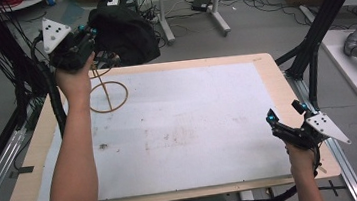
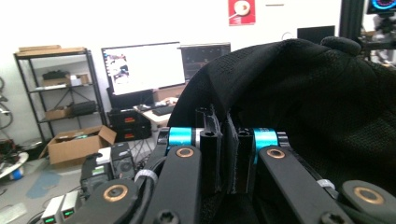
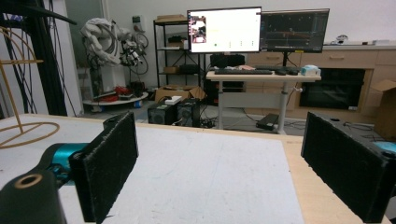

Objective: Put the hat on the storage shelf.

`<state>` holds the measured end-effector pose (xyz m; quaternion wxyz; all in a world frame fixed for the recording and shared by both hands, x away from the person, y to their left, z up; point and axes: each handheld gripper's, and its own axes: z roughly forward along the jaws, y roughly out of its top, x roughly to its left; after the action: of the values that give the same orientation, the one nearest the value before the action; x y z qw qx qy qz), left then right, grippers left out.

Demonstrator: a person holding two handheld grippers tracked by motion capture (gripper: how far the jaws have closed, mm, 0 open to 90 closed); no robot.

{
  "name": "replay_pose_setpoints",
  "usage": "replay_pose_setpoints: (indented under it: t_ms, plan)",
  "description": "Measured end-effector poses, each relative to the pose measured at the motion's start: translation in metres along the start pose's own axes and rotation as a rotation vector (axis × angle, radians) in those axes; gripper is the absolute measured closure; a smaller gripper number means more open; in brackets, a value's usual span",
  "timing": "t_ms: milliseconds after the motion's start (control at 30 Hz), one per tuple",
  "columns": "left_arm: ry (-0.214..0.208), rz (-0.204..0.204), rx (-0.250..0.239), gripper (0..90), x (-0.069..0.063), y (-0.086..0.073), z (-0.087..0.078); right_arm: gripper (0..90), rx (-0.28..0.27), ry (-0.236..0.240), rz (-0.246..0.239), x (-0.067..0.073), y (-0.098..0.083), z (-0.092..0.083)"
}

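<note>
Overhead, left gripper (image 1: 90,35) pinches a soft, black mesh-knit cap (image 1: 126,33).

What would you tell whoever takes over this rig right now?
Left tool: shut on the black cap, held up above the table's far left corner, beside the gold wire stand.
Right tool: open, holding nothing, near the table's right edge.
Done: the cap is gripped and off the table.
Left: probably hanging the cap on the stand, then letting go.

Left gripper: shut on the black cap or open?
Shut on the black cap. In the left gripper view the left gripper has its pads pressed together on a fold of the fabric; in the high view the cap hangs from it, off the table.
</note>
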<state>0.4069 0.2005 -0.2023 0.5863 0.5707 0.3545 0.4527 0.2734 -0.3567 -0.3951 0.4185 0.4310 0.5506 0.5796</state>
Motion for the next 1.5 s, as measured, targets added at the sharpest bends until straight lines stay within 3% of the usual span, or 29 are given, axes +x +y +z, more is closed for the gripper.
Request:
replay_pose_setpoints:
  t_ms: [200, 567, 767, 1500]
  plan:
    - [0.058, -0.032, -0.001, 85.7, 0.019, 0.002, 0.003, 10.5, -0.006, -0.006, 0.005, -0.002, 0.001, -0.001]
    - [0.16, -0.081, 0.027, 85.7, 0.053, -0.008, 0.002, 10.5, 0.003, -0.004, 0.007, -0.002, -0.001, 0.0]
    - [0.198, -0.086, 0.05, 85.7, 0.066, -0.013, 0.001, 10.5, 0.008, -0.002, 0.003, -0.001, -0.003, 0.001]
    - [0.255, -0.173, 0.127, 85.6, 0.089, -0.05, 0.006, 10.5, 0.021, 0.003, -0.007, 0.001, -0.004, 0.004]
